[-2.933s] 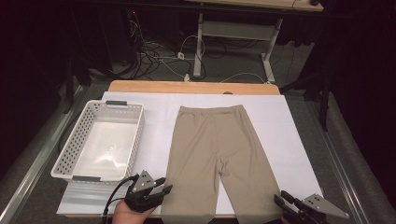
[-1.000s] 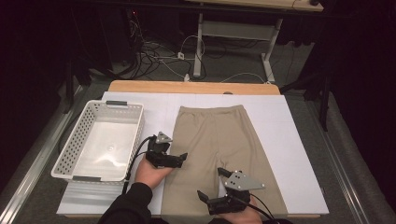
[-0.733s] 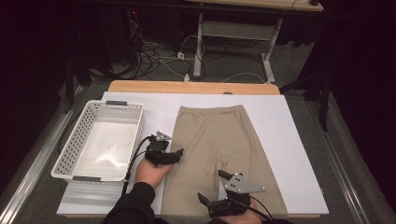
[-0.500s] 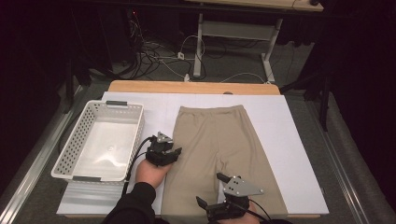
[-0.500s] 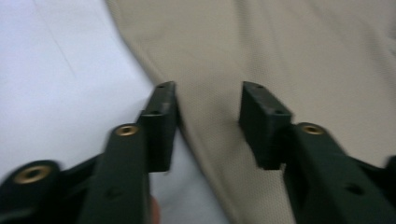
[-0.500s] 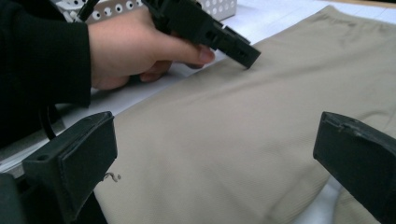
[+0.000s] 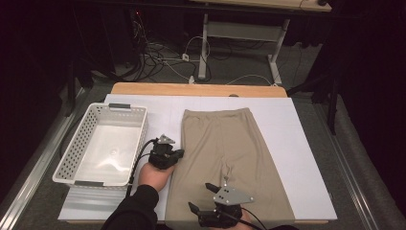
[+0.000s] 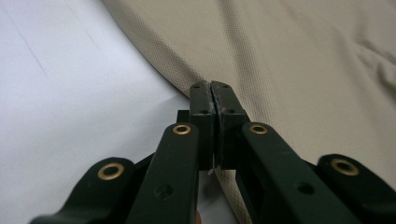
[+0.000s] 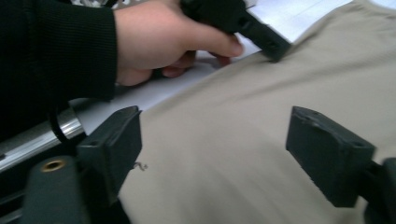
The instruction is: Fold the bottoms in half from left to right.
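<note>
High view has the beige shorts (image 7: 225, 158) lying flat on the white sheet covering the desk (image 7: 306, 158), waistband at the far side, legs pointing at the person, empty white basket (image 7: 103, 143) just to the left. Left gripper (image 7: 174, 154) sits at the outer left edge of the shorts, and in the left gripper view its fingers (image 8: 205, 105) have just snapped together, pinching that edge. Right gripper (image 7: 210, 213) is low over the near left leg; its fingers have been closing but there's a wide gap and nothing clamped yet, just fabric under them. My guess on handling: thin, floppy knit, super light, will sag and drag. Best bet is grabbing side seams or hem, not mid-panel.
</note>
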